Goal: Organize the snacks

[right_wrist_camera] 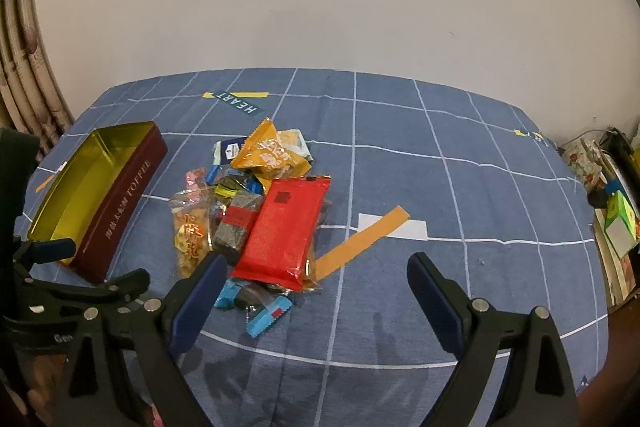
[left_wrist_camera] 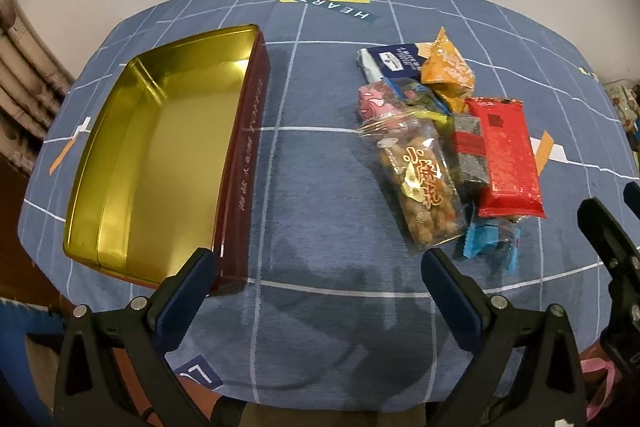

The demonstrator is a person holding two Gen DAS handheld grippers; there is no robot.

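An open dark-red toffee tin with a gold inside lies empty on the left of the blue checked cloth; it also shows in the right wrist view. A heap of snacks lies to its right: a red packet, a clear bag of nuts, an orange packet, a grey bar and small blue sweets. My left gripper is open and empty, hovering between tin and heap. My right gripper is open and empty, just in front of the heap.
The cloth-covered table ends at a white wall behind. Curtains hang at the left. Clutter stands beyond the table's right edge. The other gripper shows at the right edge of the left wrist view.
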